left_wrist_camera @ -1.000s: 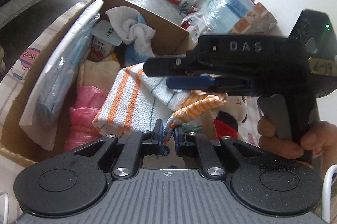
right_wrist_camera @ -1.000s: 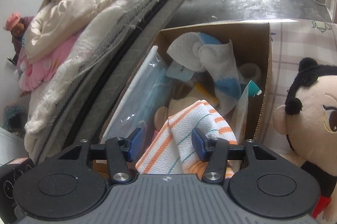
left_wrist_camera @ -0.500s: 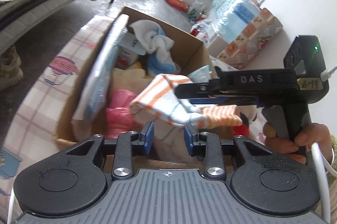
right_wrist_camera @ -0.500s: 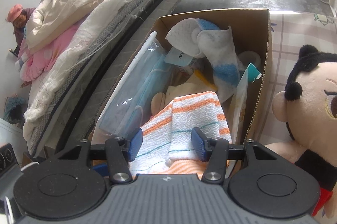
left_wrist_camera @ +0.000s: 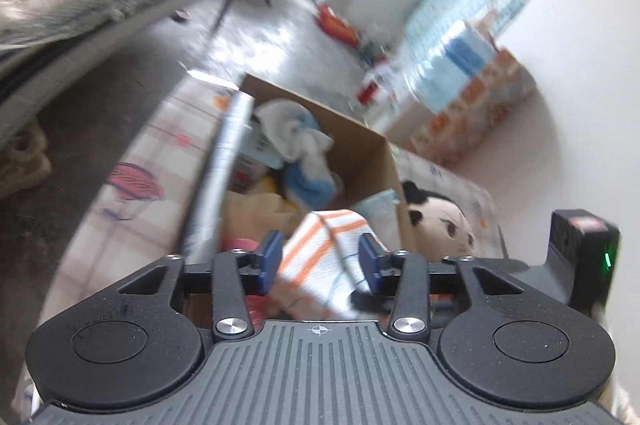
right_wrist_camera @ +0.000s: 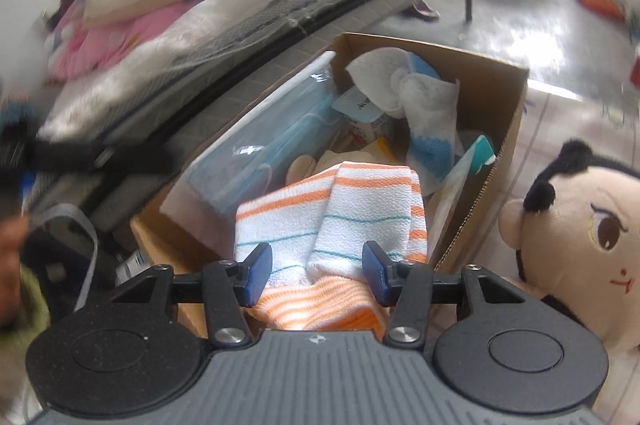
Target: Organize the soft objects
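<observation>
Orange-striped white terry towel [right_wrist_camera: 332,209] lay in brown cardboard box [right_wrist_camera: 496,161]. Left gripper [left_wrist_camera: 320,261] fingers just opened, gripping nothing; right gripper [right_wrist_camera: 316,267] fingers apart, empty. Black-haired plush doll [right_wrist_camera: 580,241], right of them, remained outside.

Checked pink-and-white mat [right_wrist_camera: 560,129] at frame right, open cardboard box [right_wrist_camera: 492,161] on it, plush doll [right_wrist_camera: 580,237] just beside the box

No legible text anywhere.

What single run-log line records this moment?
left gripper: open, jaws just opening | right gripper: open | striped towel: on cardboard box contents | plush doll: beside box
</observation>
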A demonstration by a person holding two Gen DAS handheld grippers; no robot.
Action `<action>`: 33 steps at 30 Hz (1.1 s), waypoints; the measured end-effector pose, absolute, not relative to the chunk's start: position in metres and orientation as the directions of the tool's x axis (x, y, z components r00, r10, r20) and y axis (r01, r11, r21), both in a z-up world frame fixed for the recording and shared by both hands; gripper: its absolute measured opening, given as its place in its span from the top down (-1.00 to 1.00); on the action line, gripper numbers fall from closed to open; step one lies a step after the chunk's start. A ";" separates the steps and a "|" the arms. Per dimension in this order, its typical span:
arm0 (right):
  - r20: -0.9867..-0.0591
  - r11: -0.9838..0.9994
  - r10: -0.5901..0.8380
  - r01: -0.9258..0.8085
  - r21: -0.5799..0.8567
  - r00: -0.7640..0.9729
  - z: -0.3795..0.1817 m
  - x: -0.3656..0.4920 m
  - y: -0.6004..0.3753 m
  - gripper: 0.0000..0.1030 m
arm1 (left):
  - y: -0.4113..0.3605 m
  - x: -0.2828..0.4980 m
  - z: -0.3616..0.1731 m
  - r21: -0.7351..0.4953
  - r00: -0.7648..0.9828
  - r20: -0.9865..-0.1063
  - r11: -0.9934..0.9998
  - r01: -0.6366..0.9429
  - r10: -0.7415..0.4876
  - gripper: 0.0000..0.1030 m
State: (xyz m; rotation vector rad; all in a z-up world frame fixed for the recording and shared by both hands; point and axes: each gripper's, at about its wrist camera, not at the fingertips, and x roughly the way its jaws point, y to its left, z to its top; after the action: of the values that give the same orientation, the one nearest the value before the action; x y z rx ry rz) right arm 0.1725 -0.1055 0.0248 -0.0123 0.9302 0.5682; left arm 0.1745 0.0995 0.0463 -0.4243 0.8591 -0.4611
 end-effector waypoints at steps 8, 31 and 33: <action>-0.739 0.832 0.437 -0.542 0.116 0.513 0.020 0.153 -0.099 -0.03 | 0.048 0.254 0.013 -0.472 0.368 -0.770 0.853 0.221 -0.522 -0.39; -0.586 0.857 0.467 -0.503 0.114 0.662 0.020 0.112 -0.119 -0.02 | 0.026 0.231 0.027 -0.356 0.437 -0.762 0.872 0.336 -0.479 0.82; -0.561 0.873 0.445 -0.477 0.098 0.699 0.026 0.104 -0.125 -0.02 | 0.025 0.233 0.036 -0.328 0.491 -0.746 0.890 0.318 -0.451 0.84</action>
State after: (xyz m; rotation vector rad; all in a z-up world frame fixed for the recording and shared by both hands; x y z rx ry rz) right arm 0.1037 -0.1254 0.0260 -0.0566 0.6099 0.5140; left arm 0.2329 0.0246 0.0363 -0.1537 0.9491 -0.4687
